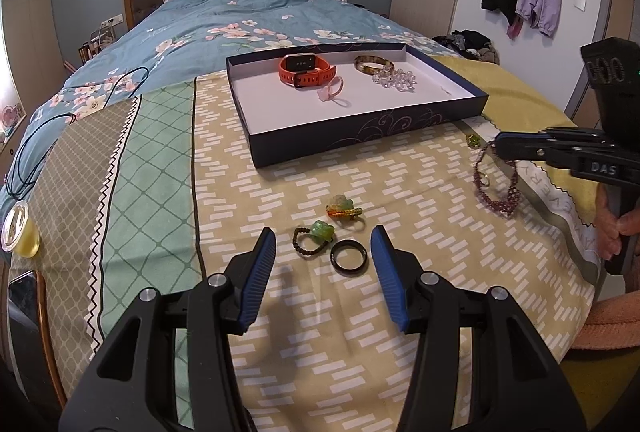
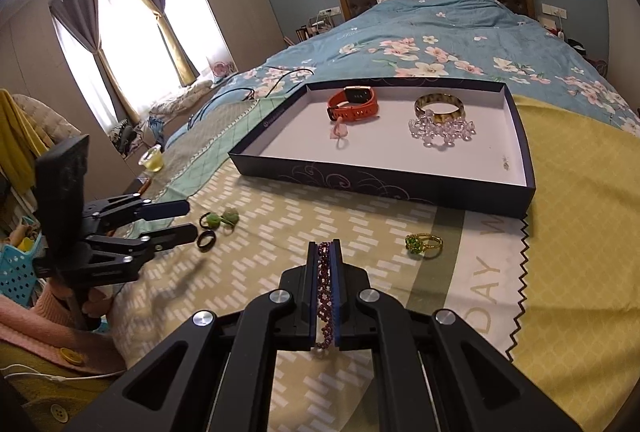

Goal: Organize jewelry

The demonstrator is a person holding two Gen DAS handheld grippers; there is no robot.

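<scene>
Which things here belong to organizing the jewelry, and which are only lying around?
Job: dark blue tray, orange watch, clear bead bracelet, purple beaded bracelet in right gripper, black ring, green-stone gold ring.

Lying about: black cable, yellow-liquid cup.

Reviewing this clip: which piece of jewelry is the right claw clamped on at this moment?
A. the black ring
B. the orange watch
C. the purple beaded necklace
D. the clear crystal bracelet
C: the right claw is shut with the purple beaded necklace pinched between its pads, and the left wrist view shows the necklace hanging from it.
</scene>
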